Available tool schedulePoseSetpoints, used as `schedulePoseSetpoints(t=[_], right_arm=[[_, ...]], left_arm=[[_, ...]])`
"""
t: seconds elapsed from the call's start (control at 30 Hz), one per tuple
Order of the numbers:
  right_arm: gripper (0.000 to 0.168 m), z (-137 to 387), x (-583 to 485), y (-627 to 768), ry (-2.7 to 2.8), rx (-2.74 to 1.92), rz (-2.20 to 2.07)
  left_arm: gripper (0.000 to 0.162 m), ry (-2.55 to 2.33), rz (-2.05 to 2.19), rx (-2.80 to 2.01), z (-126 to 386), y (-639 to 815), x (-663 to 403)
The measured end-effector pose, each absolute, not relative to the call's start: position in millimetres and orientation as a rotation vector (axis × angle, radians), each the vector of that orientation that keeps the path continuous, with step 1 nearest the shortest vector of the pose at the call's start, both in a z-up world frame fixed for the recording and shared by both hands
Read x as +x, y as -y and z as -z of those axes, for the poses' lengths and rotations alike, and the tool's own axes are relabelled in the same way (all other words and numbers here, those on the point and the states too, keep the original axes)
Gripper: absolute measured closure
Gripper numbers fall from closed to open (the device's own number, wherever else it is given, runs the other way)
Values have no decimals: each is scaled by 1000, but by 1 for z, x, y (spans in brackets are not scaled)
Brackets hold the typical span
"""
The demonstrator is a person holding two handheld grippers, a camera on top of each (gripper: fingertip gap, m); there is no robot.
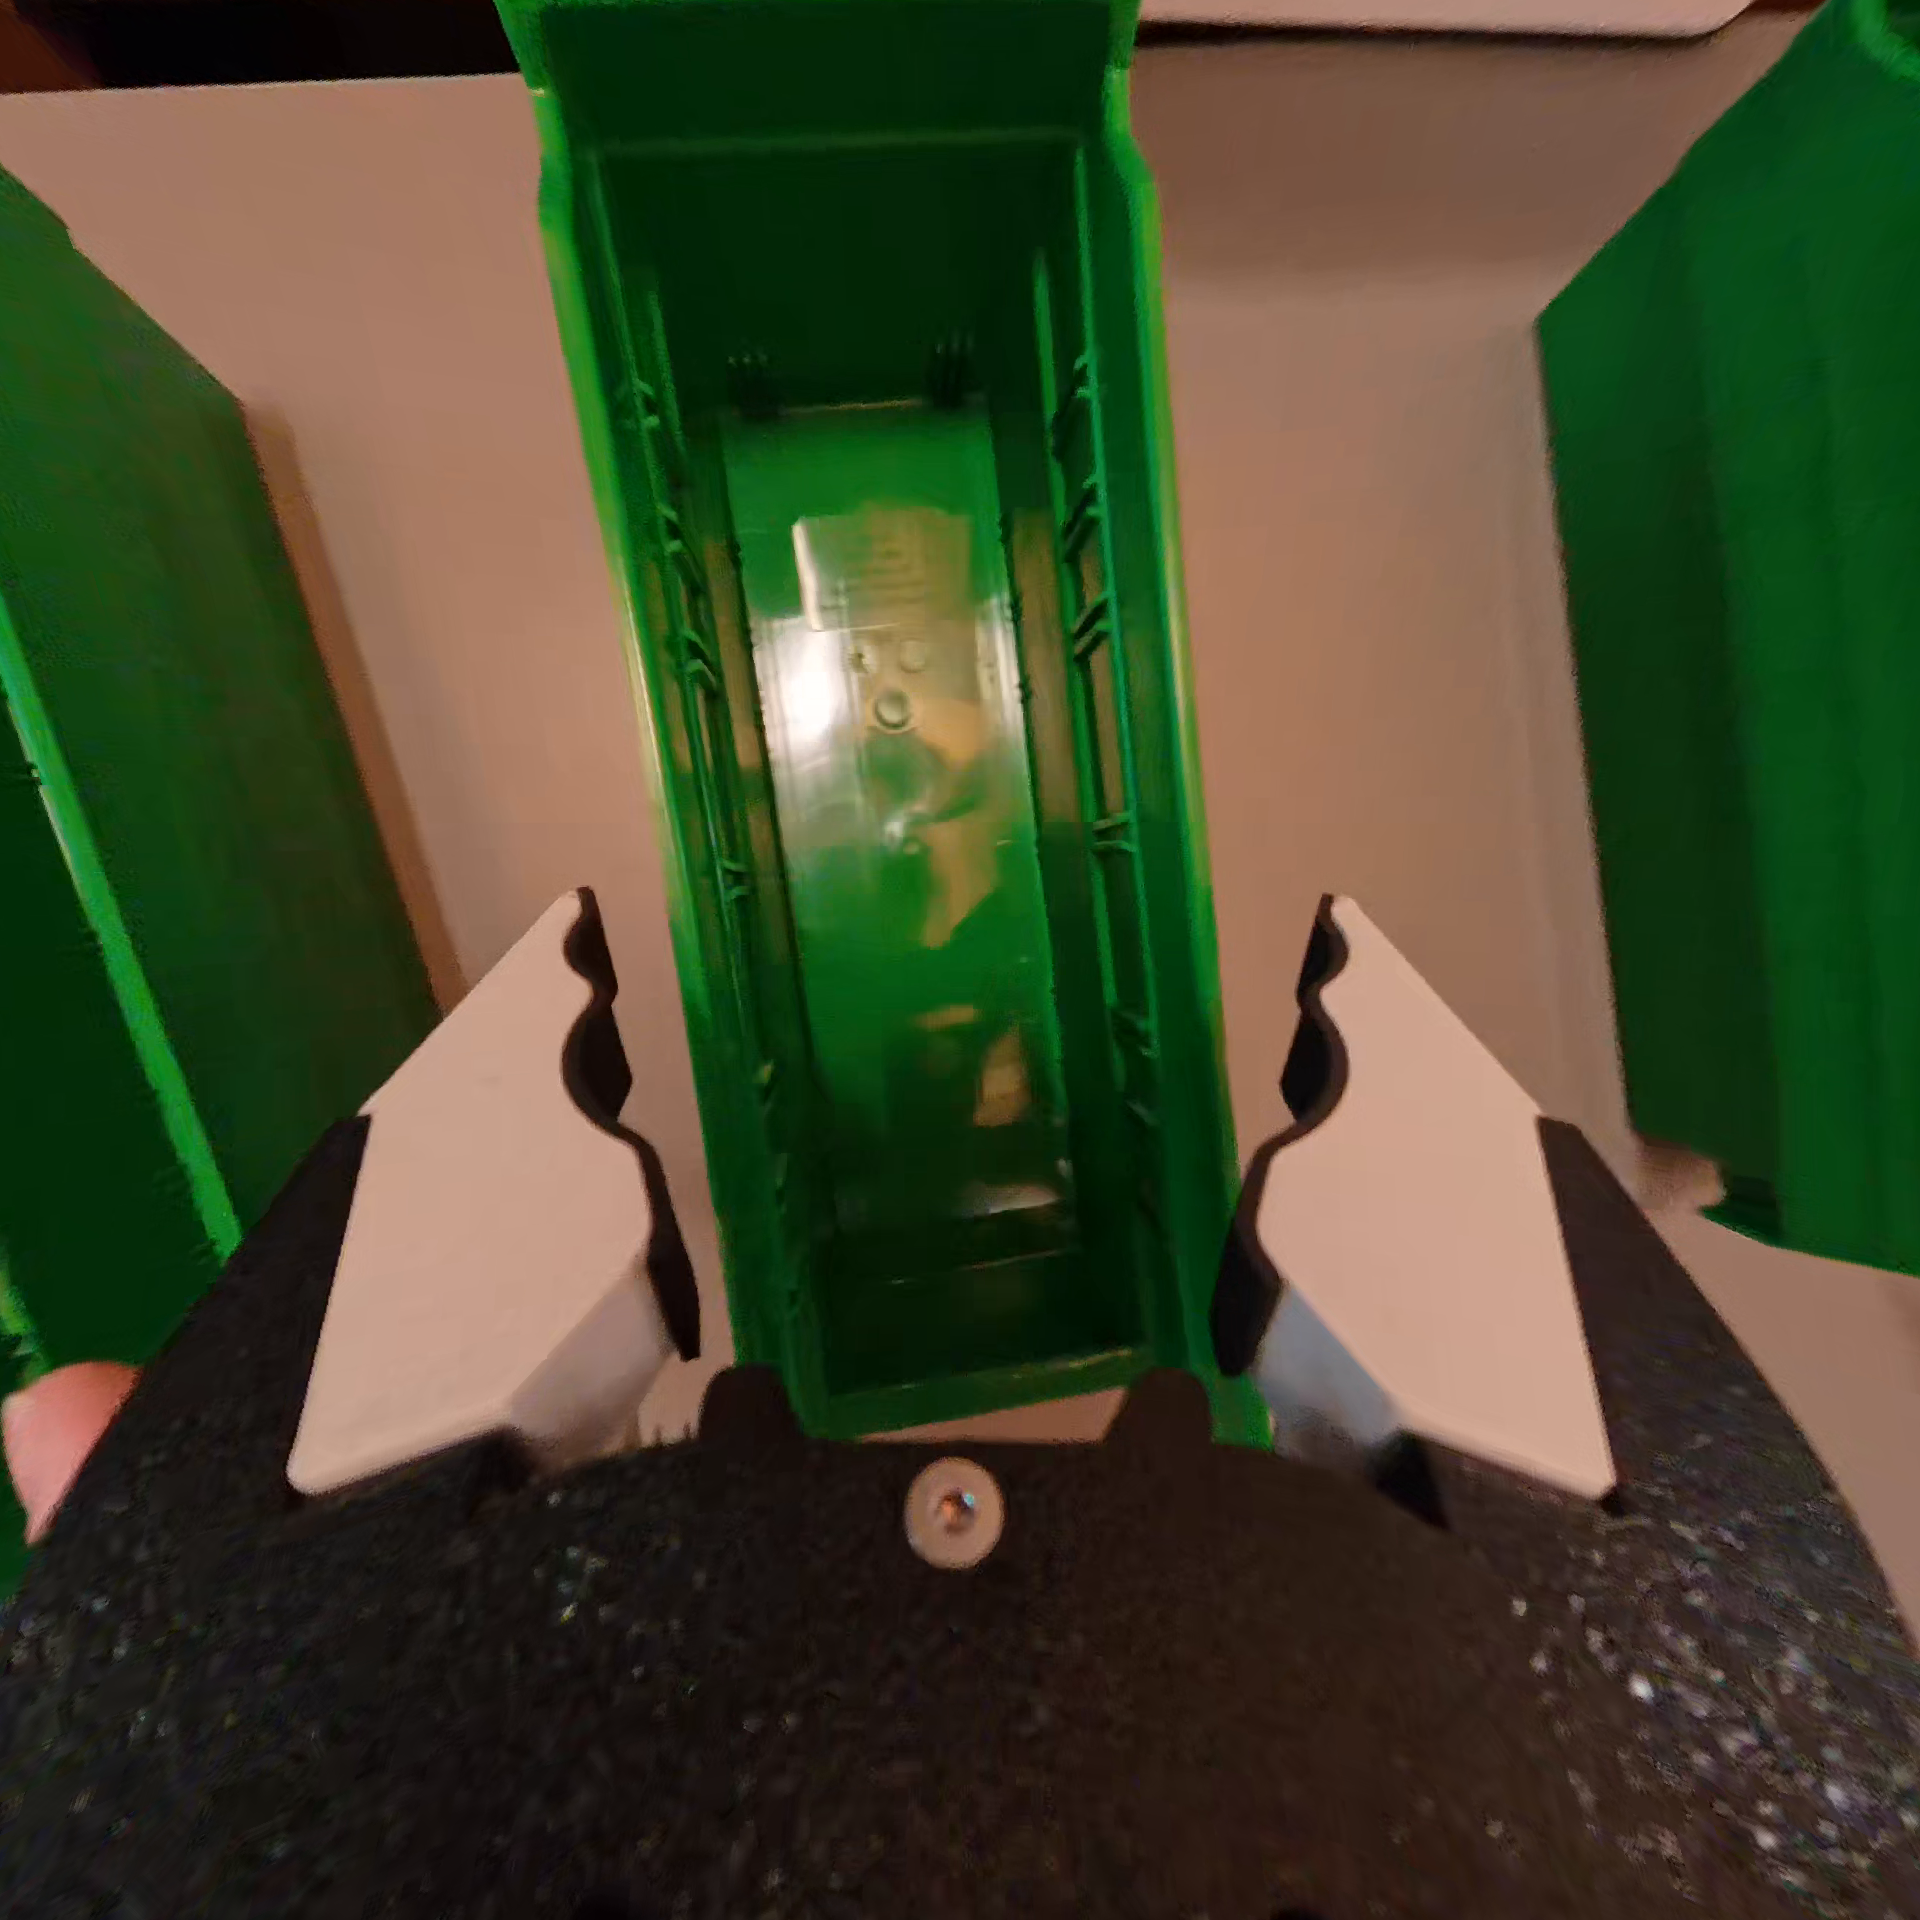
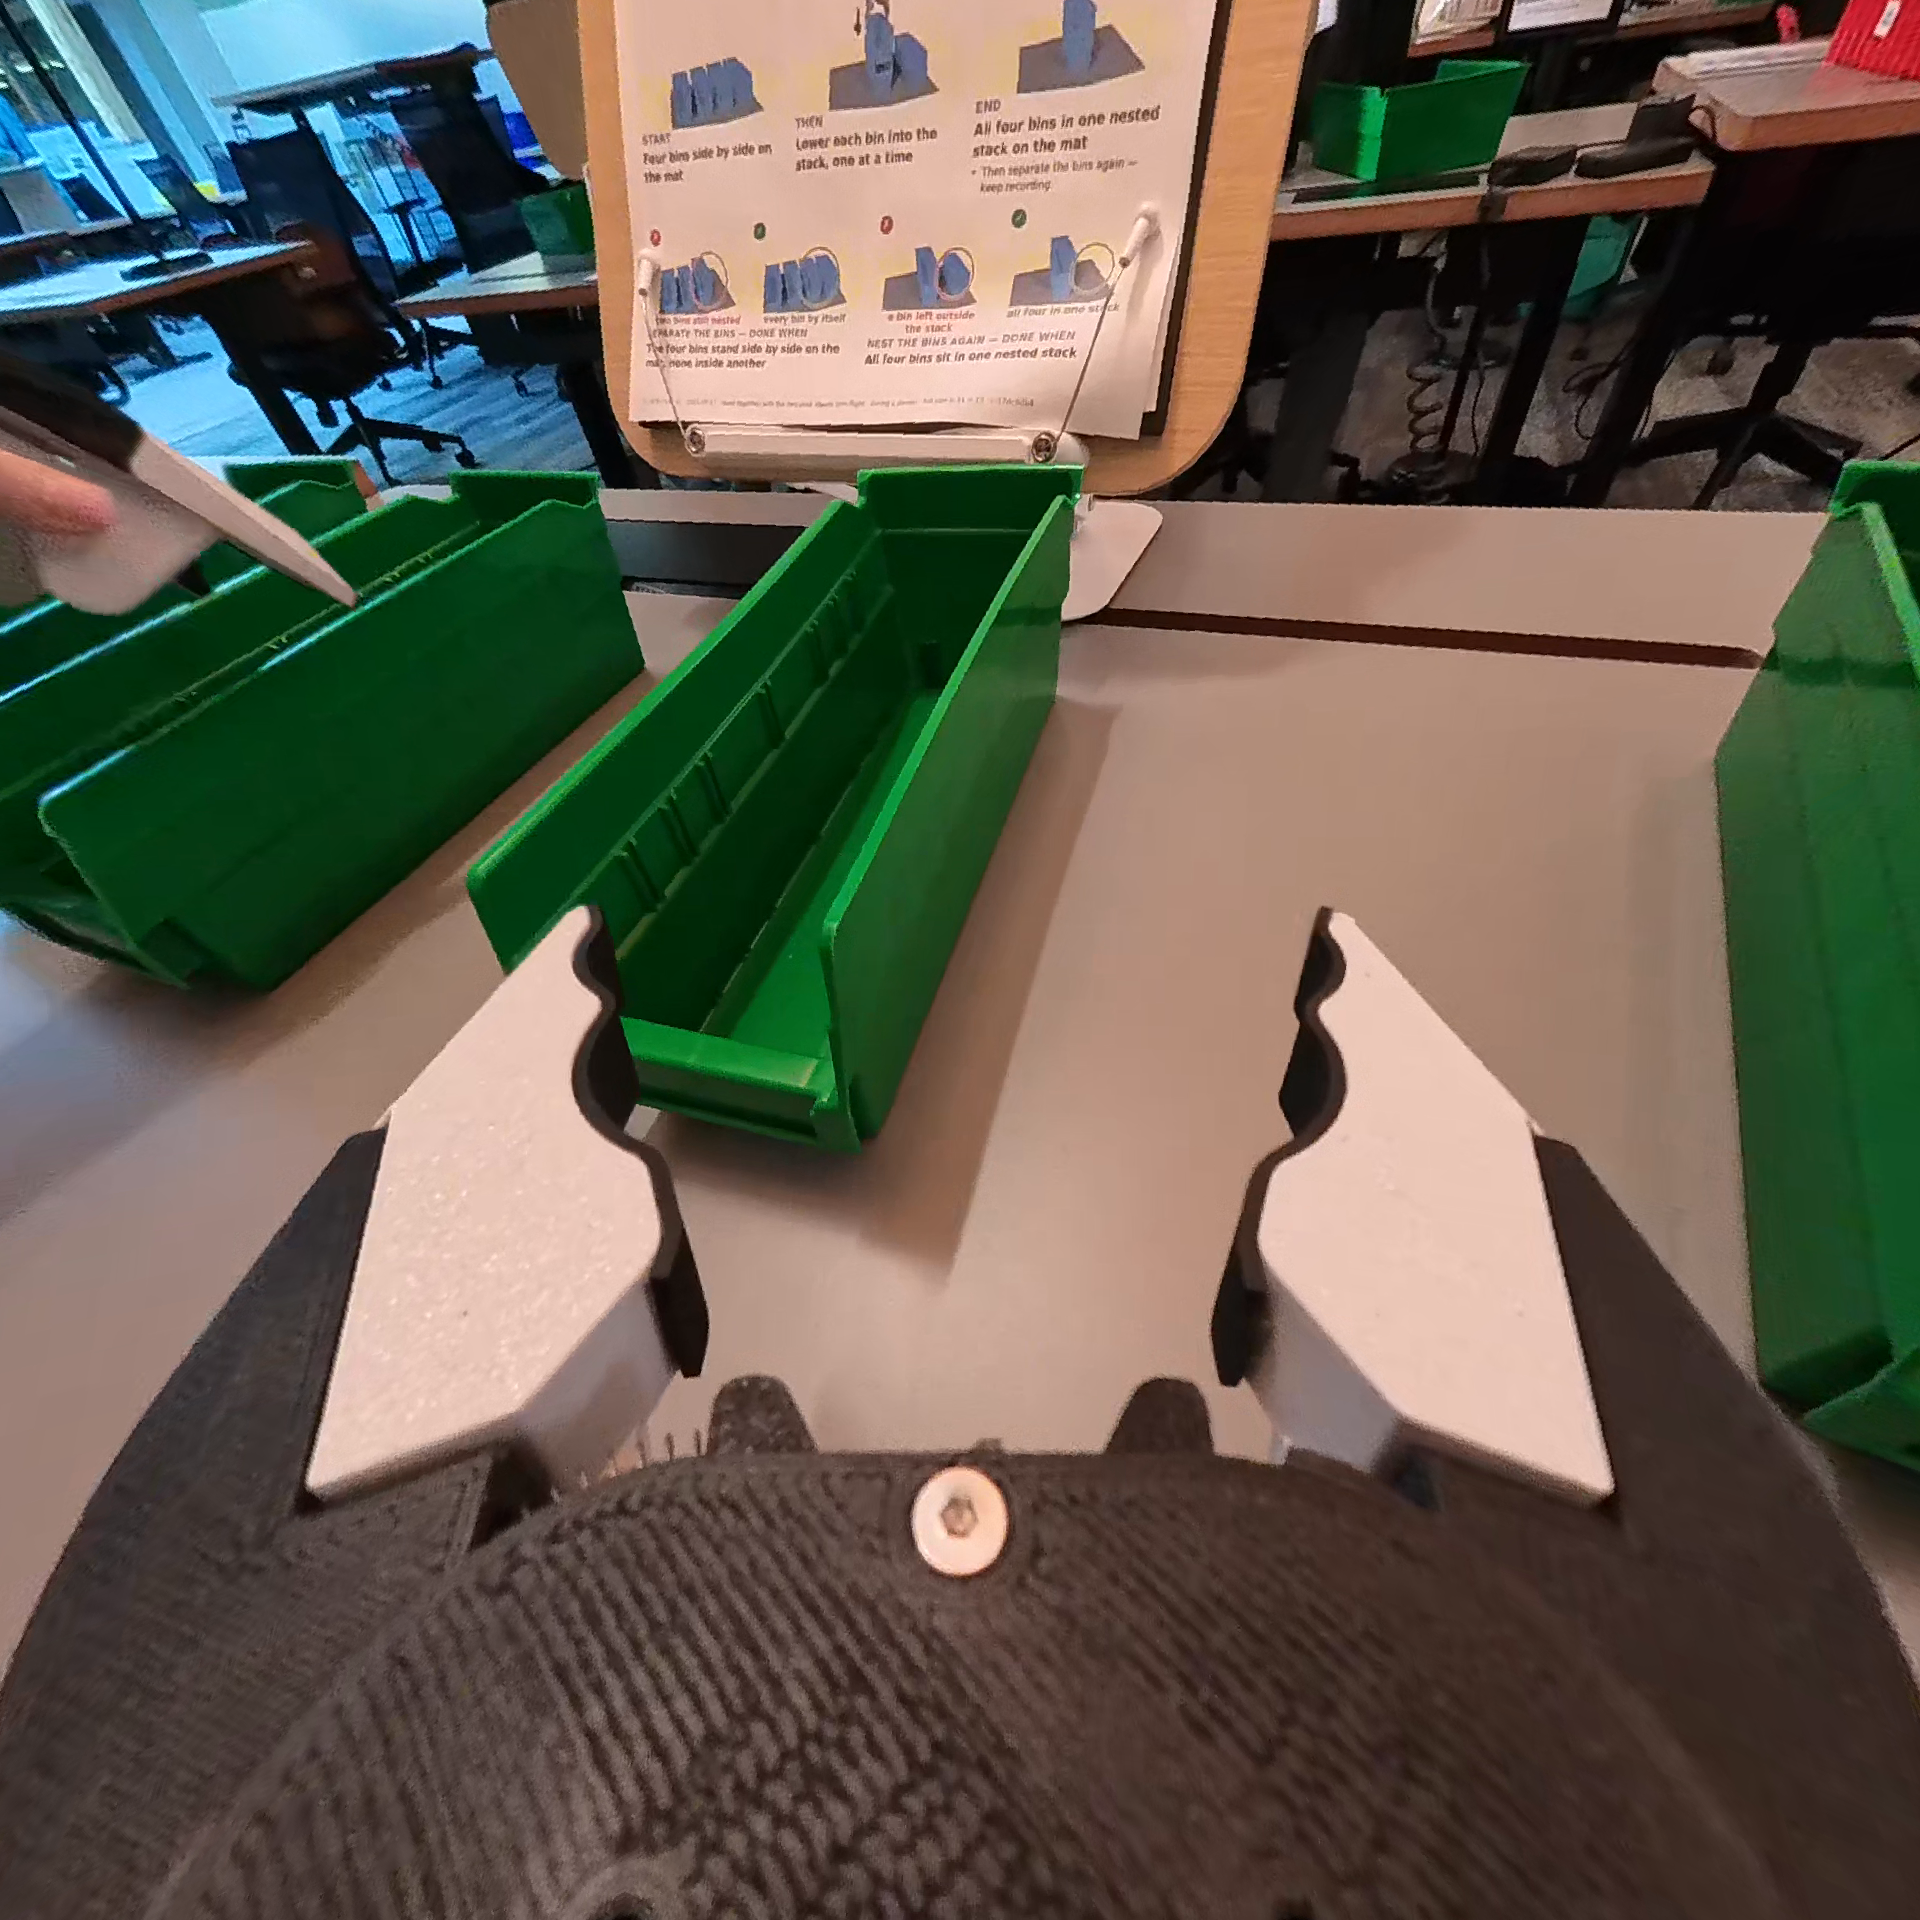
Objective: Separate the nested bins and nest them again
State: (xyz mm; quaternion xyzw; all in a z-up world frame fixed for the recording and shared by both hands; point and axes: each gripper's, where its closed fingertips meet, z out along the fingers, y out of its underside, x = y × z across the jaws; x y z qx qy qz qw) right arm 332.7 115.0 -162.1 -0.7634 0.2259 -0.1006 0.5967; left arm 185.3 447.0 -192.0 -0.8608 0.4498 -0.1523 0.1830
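Observation:
Several long green bins stand side by side on a grey table. In the left wrist view my left gripper is open, looking down into one bin, with a finger on each side of its walls and not touching them. Neighbouring bins show at the left and right. In the right wrist view my right gripper is open and empty above the table, just behind the near end of the middle bin. One left gripper finger hovers over the left bin.
Another green bin stands at the right edge, and one more at the far left. A board with an instruction sheet stands behind the table. Desks and chairs fill the room beyond. A fingertip shows at the left gripper's body.

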Motion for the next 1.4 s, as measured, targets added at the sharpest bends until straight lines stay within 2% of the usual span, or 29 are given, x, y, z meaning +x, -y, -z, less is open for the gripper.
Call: schedulePoseSetpoints(t=[0.1, 0.23, 0.33, 0.43, 0.53, 0.67, 0.83, 1.17, 1.4], right_arm=[[41, 168, 335, -115, -536, -1783, 219], [41, 172, 339, -114, -558, -1784, 202], [41, 175, 343, -112, -572, -1784, 191], [41, 180, 347, -111, -593, -1790, 175], [42, 182, 350, -109, -609, -1791, 150], [44, 178, 353, -105, -619, -1771, 141], [46, 176, 356, -101, -626, -1757, 131], [48, 171, 360, -95, -640, -1744, 141], [50, 169, 359, -93, -634, -1750, 152]], left_arm=[[33, -1287, 282, -2468, 210, -452, 183], [21, -1330, 198, -2514, 229, -449, 182], [23, -1365, 97, -2523, 237, -449, 178], [33, -1424, -42, -2515, 239, -452, 172], [48, -1448, -63, -2547, 236, -453, 170], [59, -1497, -35, -2620, 232, -445, 164], [60, -1560, -1, -2641, 206, -424, 168], [59, -1431, 275, -2639, 104, -349, 230], [59, -1385, 274, -2708, 93, -284, 274]])
